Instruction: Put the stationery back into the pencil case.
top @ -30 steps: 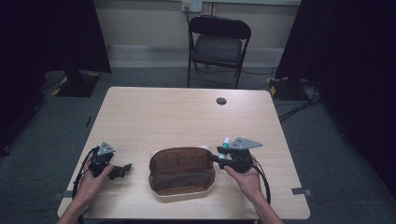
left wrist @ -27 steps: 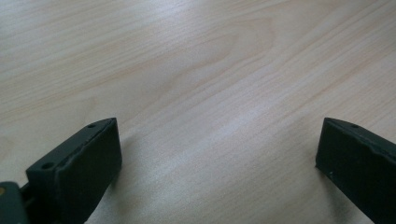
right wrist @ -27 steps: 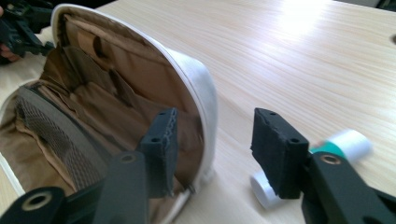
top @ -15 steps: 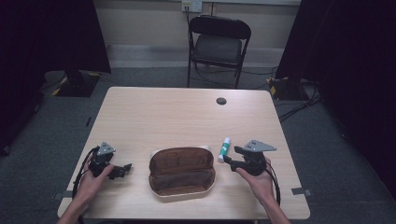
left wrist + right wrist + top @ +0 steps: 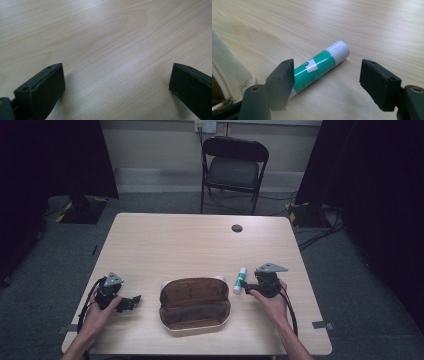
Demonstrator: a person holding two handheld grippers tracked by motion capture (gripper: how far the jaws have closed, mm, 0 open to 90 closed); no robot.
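A green and white glue stick (image 5: 322,63) lies flat on the wooden table, just right of the pouch (image 5: 195,306) in the high view. The pouch is cream outside and brown inside, and it lies open near the front edge. My right gripper (image 5: 327,71) is open and low over the table. The glue stick (image 5: 240,280) lies loose between and ahead of its jaws, with its near end hidden behind one jaw. The right gripper (image 5: 250,287) points left at the stick. My left gripper (image 5: 133,301) rests at the front left and is open (image 5: 117,72) over bare wood.
A cream corner of the pouch (image 5: 229,72) shows at the left of the right gripper view. A small dark round grommet (image 5: 237,228) sits near the table's far edge. A black folding chair (image 5: 232,167) stands behind the table (image 5: 190,245).
My right gripper has drawn back to the right, away from the pouch. The glue stick stays on the table beside the pouch. The left gripper has not moved.
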